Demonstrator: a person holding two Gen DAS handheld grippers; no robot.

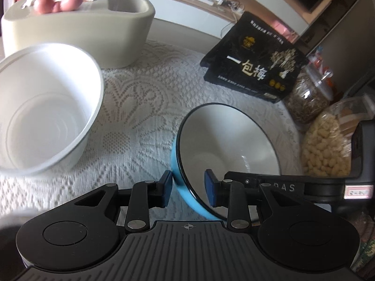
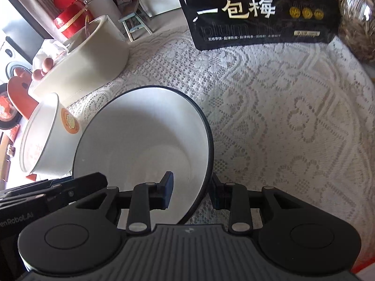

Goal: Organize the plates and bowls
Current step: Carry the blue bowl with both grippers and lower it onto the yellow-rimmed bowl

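Observation:
A blue bowl with a white inside and a black rim sits over the lace tablecloth. My left gripper straddles its near wall, one pad on the blue outside and one inside, and looks shut on it. In the right wrist view the same bowl has my right gripper shut on its opposite wall, one pad inside and one outside. Each gripper's housing shows in the other's view, across the bowl. A taller white paper bowl stands just left of it, seen with an orange sticker from the right.
A beige tub with eggs stands at the back left. A black snack package lies behind the bowl. A jar of dried strands and a bag of pale puffs crowd the right edge.

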